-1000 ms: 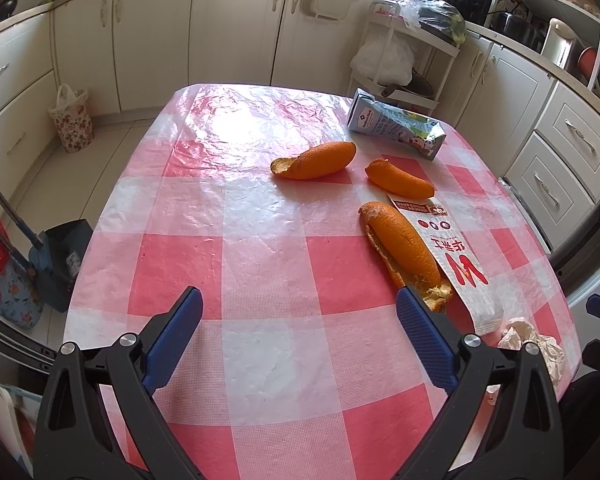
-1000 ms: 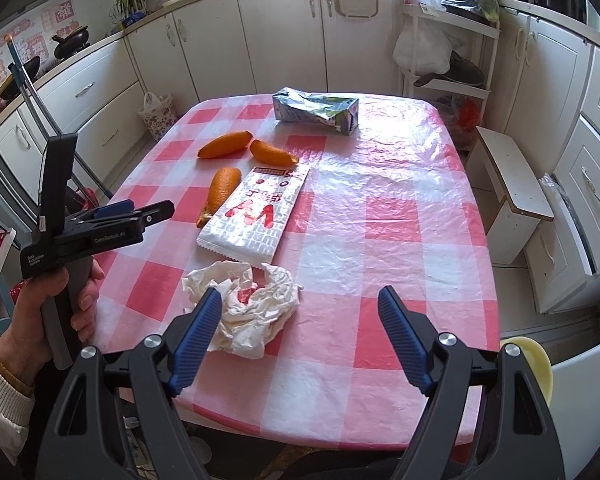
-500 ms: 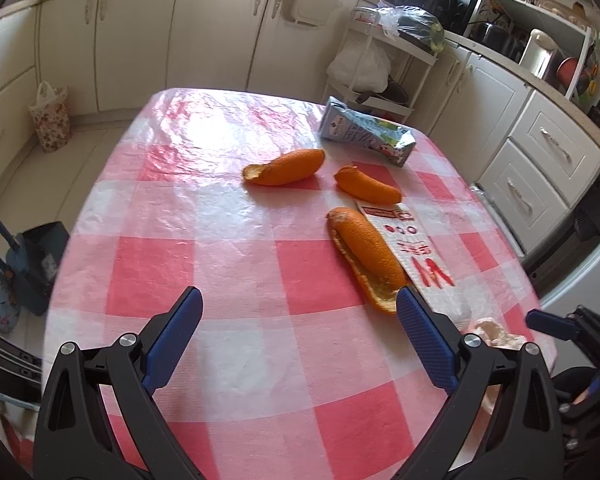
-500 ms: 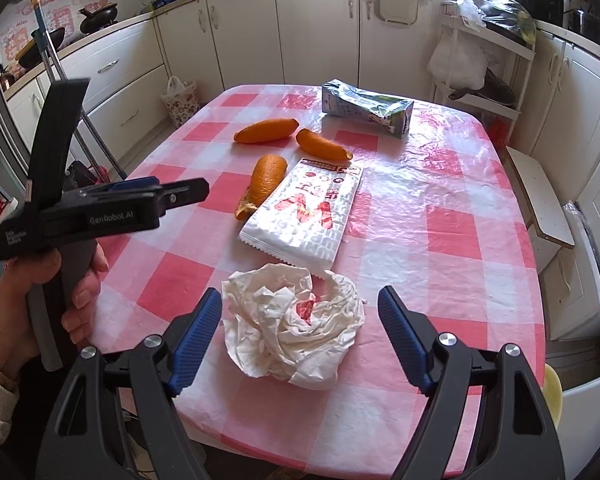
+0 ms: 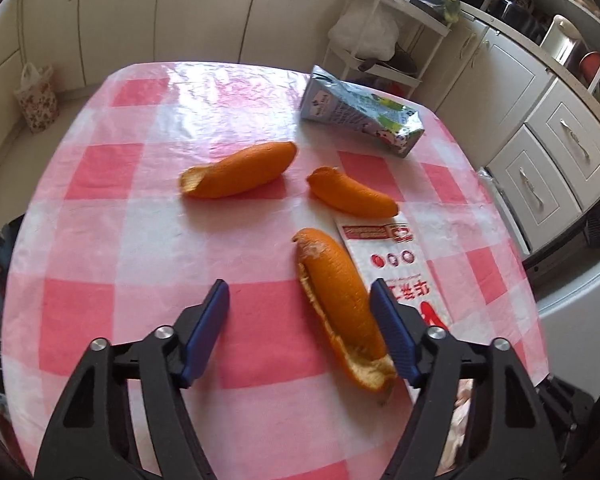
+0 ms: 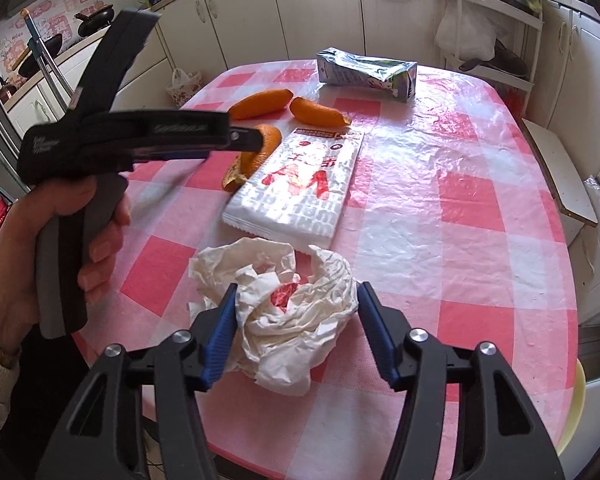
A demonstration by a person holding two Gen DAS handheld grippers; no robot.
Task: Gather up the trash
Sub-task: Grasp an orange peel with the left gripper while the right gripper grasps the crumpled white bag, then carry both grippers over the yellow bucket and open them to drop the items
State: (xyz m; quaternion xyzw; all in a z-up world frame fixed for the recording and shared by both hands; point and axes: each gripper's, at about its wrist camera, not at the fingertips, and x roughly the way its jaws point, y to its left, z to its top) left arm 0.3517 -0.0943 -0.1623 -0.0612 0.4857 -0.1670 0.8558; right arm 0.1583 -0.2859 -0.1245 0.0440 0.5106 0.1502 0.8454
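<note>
Closing unclamped, left gripper [image 5: 299,318] straddles lengthwise orange peel [image 5: 342,306]; right gripper [image 6: 296,330] brackets crumpled tissue [image 6: 288,304]

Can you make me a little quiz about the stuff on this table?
1. True or false: the carton stands upright.
2. How many orange peels lie on the table?
3. What sits between the right gripper's jaws: A) tissue B) carton C) peel

Key:
1. False, it lies on its side.
2. Three: near, far left, far right.
3. A
</note>
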